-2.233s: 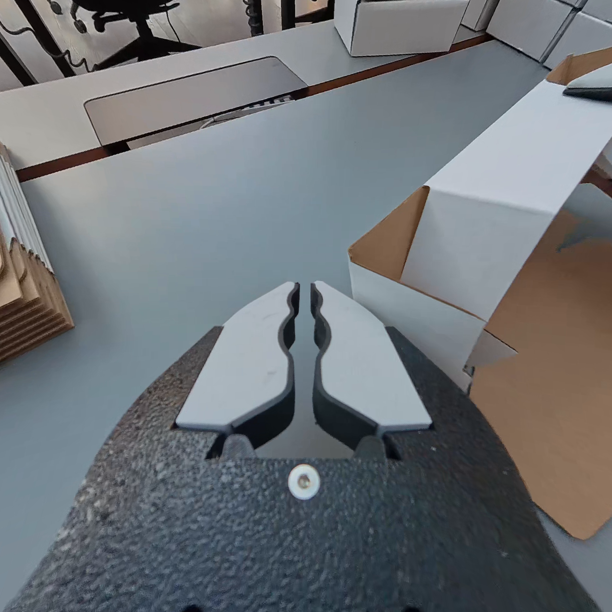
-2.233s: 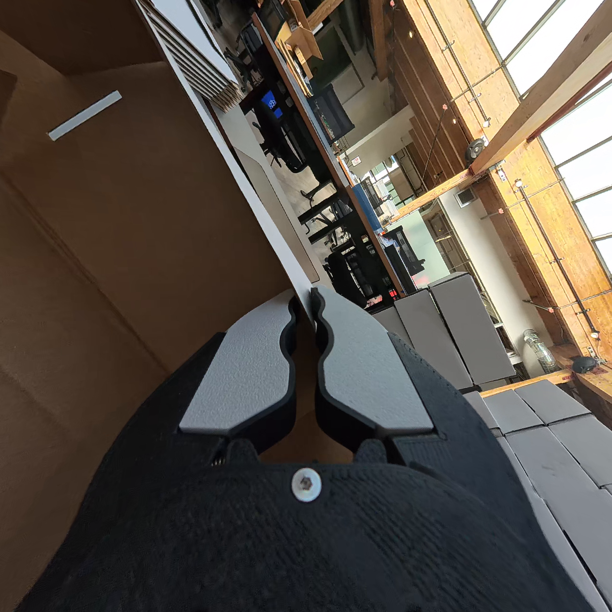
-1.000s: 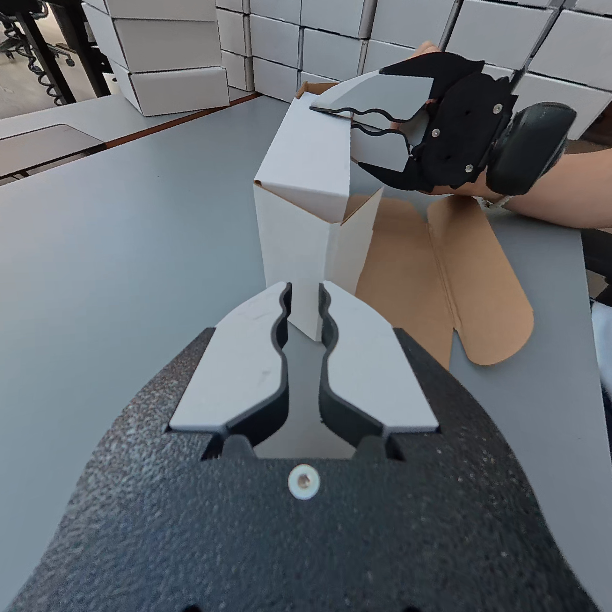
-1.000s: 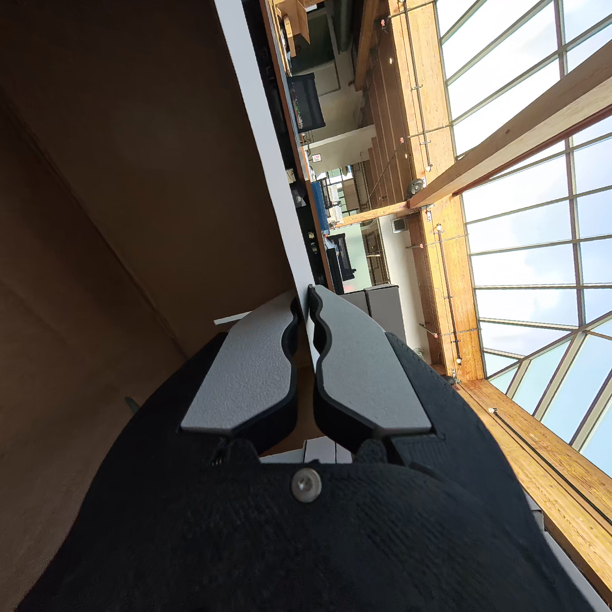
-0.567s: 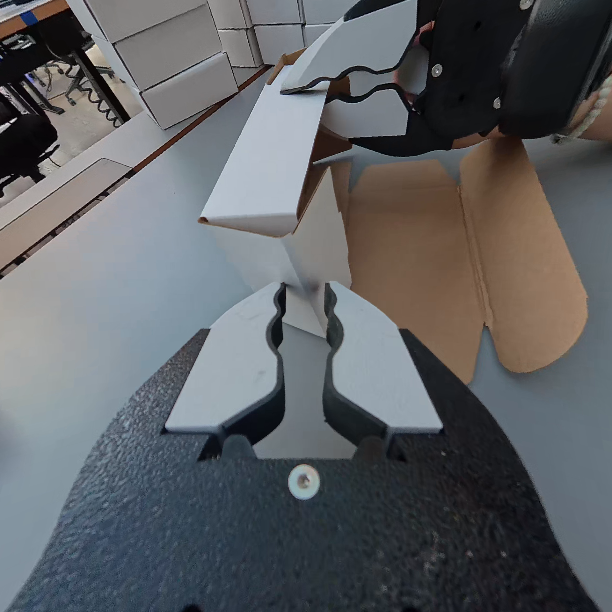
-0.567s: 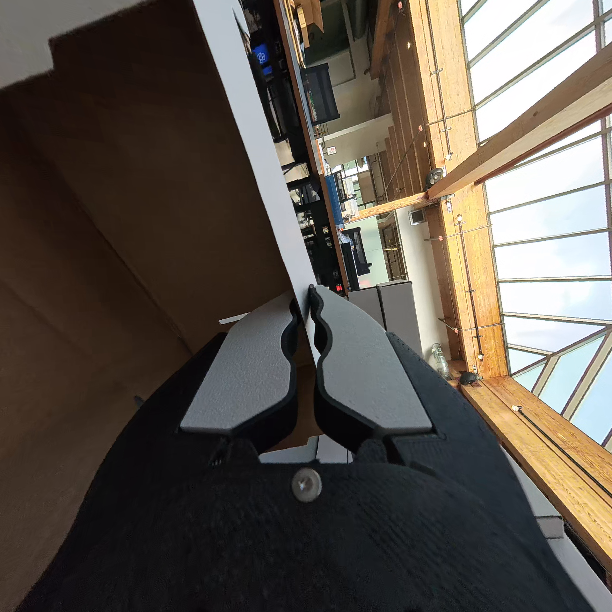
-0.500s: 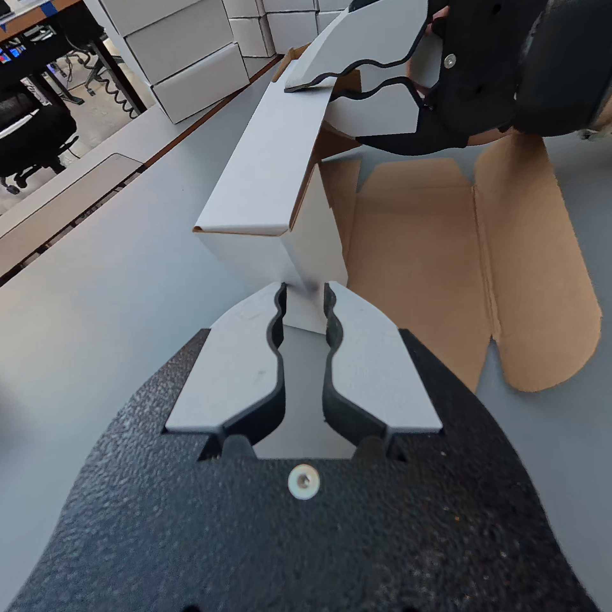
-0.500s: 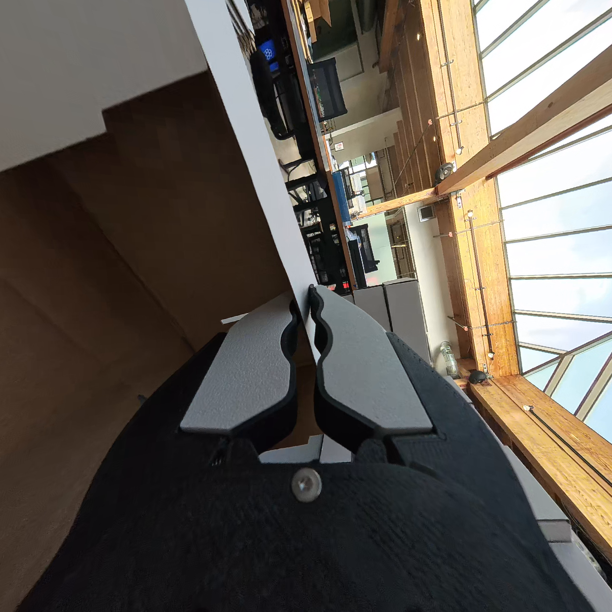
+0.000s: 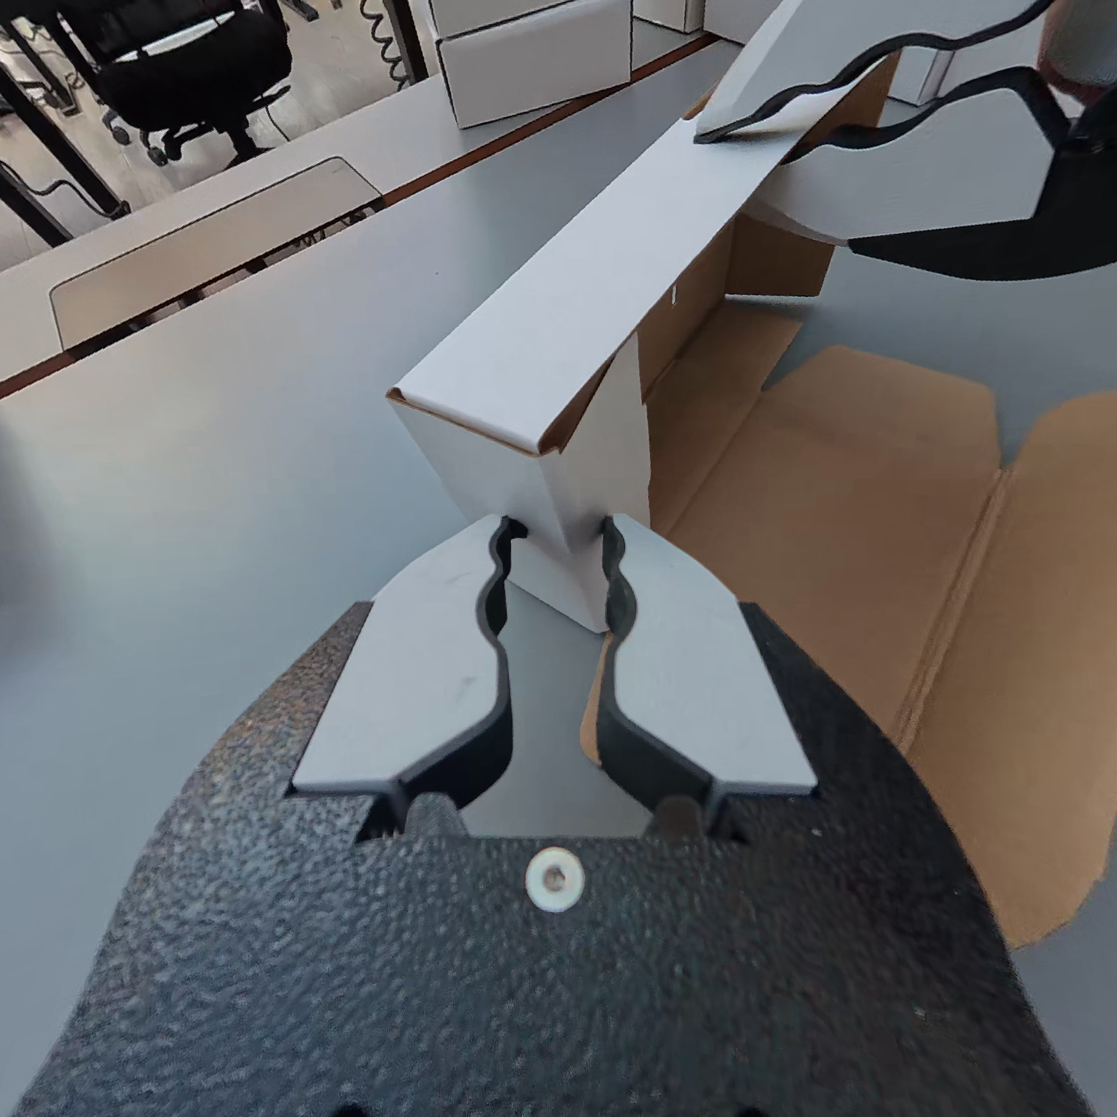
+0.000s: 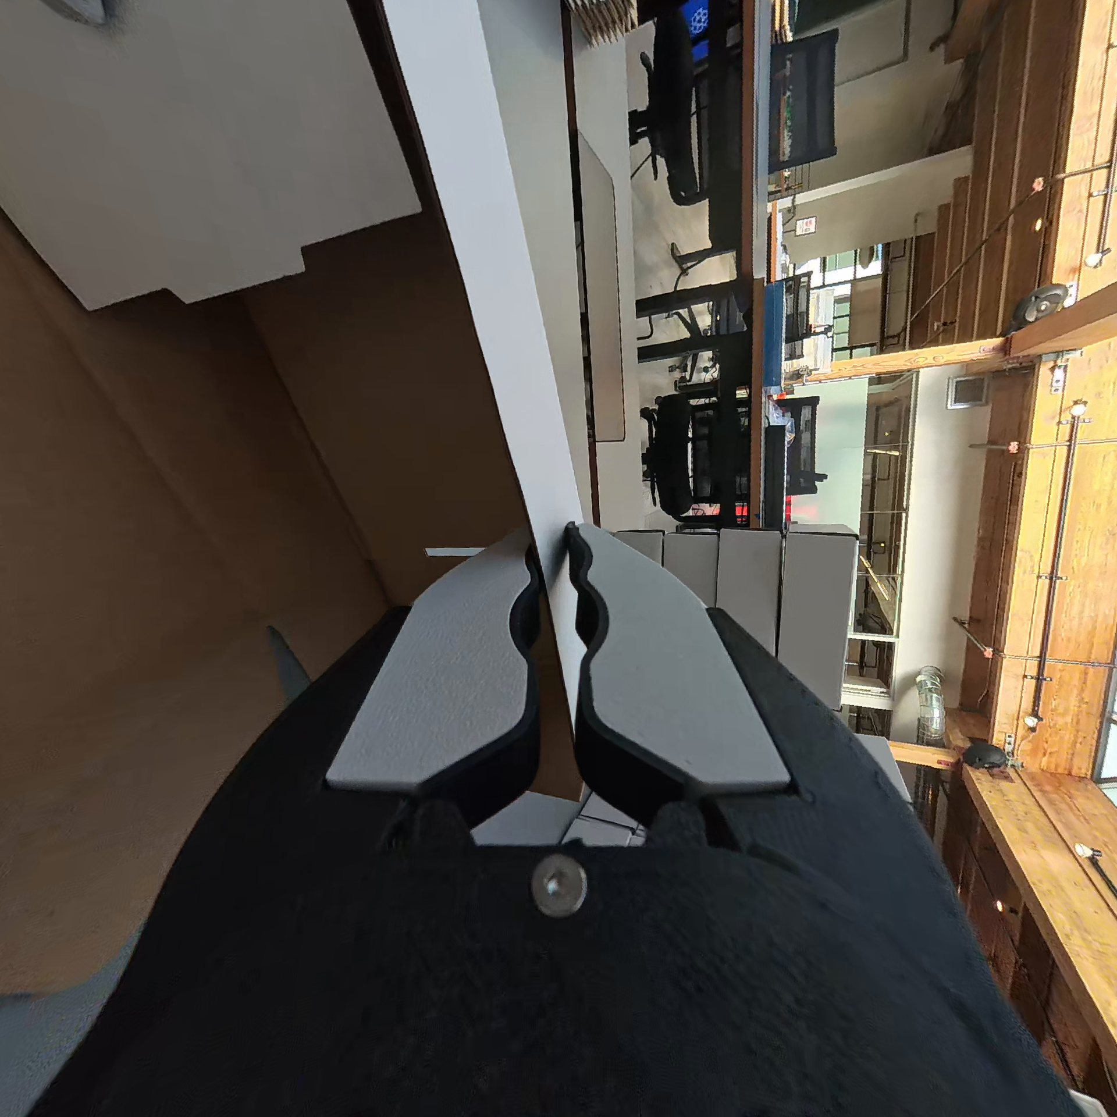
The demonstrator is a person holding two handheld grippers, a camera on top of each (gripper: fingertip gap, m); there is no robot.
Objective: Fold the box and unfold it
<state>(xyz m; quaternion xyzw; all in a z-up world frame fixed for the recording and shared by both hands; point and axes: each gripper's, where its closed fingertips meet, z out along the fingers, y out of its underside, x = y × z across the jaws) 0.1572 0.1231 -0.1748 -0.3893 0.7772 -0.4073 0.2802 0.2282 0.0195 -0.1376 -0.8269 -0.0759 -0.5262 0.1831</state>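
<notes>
The box (image 9: 574, 284) is white outside and brown inside. It lies partly folded on the grey table (image 9: 211, 453), with one long wall raised and its brown lid panels (image 9: 846, 544) spread flat to the right. My left gripper (image 9: 559, 529) is closed on the near lower corner of the raised wall, and both fingertips touch the card. My right gripper (image 9: 731, 163) pinches the far top edge of that wall. In the right wrist view my right gripper (image 10: 553, 535) is shut on the thin white panel (image 10: 483, 242), with the brown inside (image 10: 181, 483) to the left.
Stacked white boxes (image 9: 532, 66) stand at the table's far edge and also show in the right wrist view (image 10: 755, 580). A black office chair (image 9: 181, 72) and a neighbouring desk (image 9: 211, 242) lie beyond at the left.
The raised wall has leaned over from upright. My left gripper has come closer, and its fingers have spread slightly around the box corner. My right gripper has kept its pinch and moved with the wall.
</notes>
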